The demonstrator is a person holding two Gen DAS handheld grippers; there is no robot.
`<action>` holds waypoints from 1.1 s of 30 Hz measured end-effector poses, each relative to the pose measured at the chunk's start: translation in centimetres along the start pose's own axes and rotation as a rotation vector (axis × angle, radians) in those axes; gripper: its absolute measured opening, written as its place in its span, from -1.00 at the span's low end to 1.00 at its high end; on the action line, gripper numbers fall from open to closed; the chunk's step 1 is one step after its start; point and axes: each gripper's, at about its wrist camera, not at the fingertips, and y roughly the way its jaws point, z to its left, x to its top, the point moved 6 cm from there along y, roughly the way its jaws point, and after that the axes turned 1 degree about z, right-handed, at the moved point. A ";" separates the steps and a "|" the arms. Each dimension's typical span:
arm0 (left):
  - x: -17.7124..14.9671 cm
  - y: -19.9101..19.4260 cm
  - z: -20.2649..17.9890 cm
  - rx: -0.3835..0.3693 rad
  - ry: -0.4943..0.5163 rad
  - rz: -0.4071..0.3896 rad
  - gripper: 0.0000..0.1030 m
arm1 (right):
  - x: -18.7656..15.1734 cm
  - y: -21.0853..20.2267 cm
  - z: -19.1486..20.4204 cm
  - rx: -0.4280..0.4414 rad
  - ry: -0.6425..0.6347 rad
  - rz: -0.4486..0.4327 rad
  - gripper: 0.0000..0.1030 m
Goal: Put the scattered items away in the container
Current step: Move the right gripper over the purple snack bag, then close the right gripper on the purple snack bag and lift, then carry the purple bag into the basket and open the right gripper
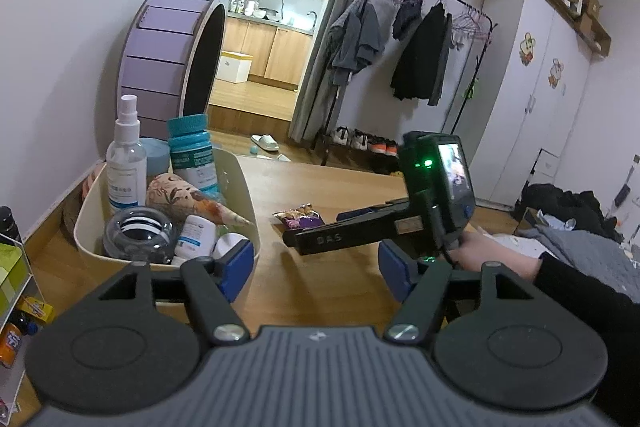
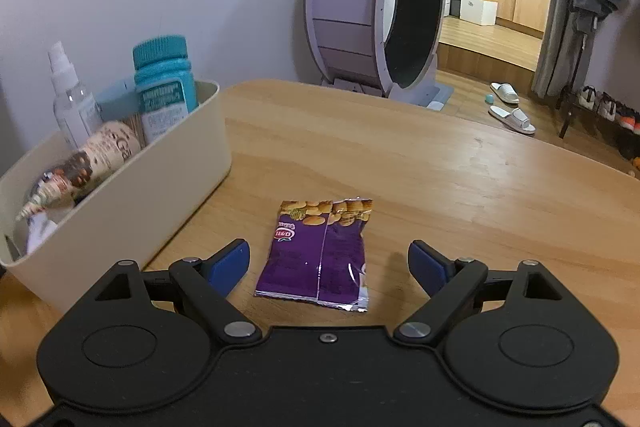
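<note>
my right tongs (image 2: 328, 267) gape wide over the purple snack packet (image 2: 320, 251) on the tabletop (image 2: 440, 179), cream container (image 2: 132, 187) at ten o'clock, left tongs (image 1: 316, 267) wide and empty.

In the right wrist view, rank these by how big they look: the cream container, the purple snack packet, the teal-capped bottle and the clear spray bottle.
1. cream container, clearly largest.
2. purple snack packet, though nearness to the camera inflates it.
3. teal-capped bottle and clear spray bottle: both partly hidden in the container, too close to rank.

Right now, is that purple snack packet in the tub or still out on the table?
Out. The purple snack packet lies flat on the wooden table, beside the cream tub.
</note>
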 end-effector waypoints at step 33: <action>0.4 -3.2 3.4 0.079 -0.042 -0.049 0.40 | 6.5 -9.7 4.7 0.294 0.033 -0.194 -0.15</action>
